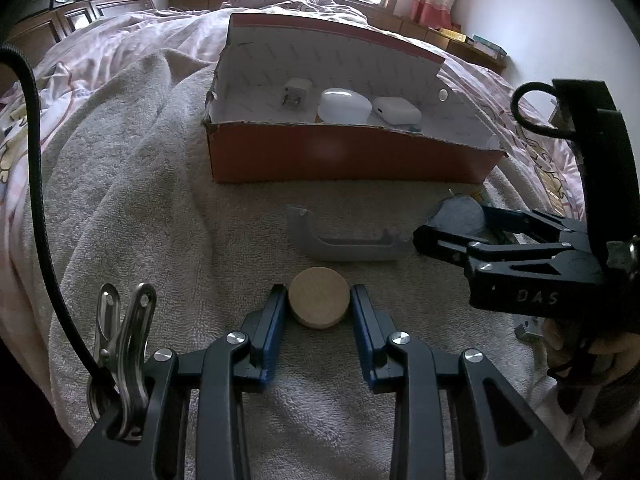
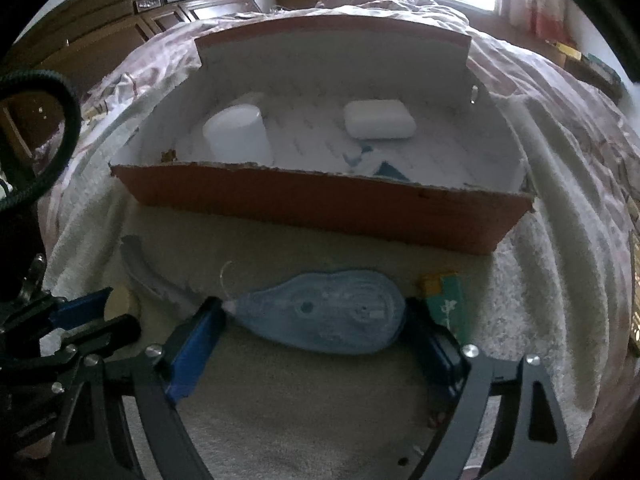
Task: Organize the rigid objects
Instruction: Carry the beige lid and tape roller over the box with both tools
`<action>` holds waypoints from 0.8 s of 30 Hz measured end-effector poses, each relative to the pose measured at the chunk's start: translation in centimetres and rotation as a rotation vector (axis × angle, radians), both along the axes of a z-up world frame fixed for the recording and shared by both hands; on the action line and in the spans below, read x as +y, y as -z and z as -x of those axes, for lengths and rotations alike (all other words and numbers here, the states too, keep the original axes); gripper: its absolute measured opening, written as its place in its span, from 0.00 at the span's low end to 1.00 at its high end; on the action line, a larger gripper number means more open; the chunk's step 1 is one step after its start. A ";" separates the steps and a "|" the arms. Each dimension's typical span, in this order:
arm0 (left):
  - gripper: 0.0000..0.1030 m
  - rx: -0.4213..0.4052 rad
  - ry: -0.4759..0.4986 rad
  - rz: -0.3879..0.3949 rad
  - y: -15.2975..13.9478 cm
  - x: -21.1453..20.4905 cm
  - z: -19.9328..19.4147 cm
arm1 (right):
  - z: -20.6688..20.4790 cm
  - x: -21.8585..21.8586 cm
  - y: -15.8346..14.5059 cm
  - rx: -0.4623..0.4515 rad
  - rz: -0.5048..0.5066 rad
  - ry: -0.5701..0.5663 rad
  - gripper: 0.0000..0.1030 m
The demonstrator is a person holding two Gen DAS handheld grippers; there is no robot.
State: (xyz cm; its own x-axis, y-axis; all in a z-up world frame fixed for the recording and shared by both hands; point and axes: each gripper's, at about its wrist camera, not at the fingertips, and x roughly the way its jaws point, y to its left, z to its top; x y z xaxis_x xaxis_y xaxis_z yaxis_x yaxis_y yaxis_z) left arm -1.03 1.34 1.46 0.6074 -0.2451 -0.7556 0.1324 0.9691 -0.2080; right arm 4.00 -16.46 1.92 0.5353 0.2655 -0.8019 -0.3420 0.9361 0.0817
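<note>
A round cork disc (image 1: 319, 297) is pinched in the left tool (image 1: 319, 300); the wide-spread right tool (image 2: 316, 320) brackets a blue tape dispenser (image 2: 324, 310).

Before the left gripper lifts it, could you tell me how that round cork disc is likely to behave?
The cork disc looks light and stiff, so it should lift easily. The left gripper fingers meet its curved rim, so it may pivot or slip. If dropped on edge it could roll, though the towel would probably stop it.

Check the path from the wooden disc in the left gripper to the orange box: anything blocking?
Yes. The grey handle-shaped piece lies on the towel directly between the wooden disc and the orange box; the box's front wall also needs clearing.
</note>
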 end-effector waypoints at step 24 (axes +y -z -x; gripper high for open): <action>0.32 -0.065 -0.001 -0.020 -2.5 0.1 -0.4 | 1.2 -2.1 -0.2 -0.001 -0.138 -0.002 0.88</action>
State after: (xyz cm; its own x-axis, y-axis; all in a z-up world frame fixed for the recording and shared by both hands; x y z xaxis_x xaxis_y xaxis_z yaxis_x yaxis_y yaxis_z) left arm -0.64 1.42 3.99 0.6555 -0.2294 -0.7195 0.1438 0.9732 -0.1793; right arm 2.85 -18.58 2.15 0.5356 0.3743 -0.7570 -0.3441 0.9153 0.2092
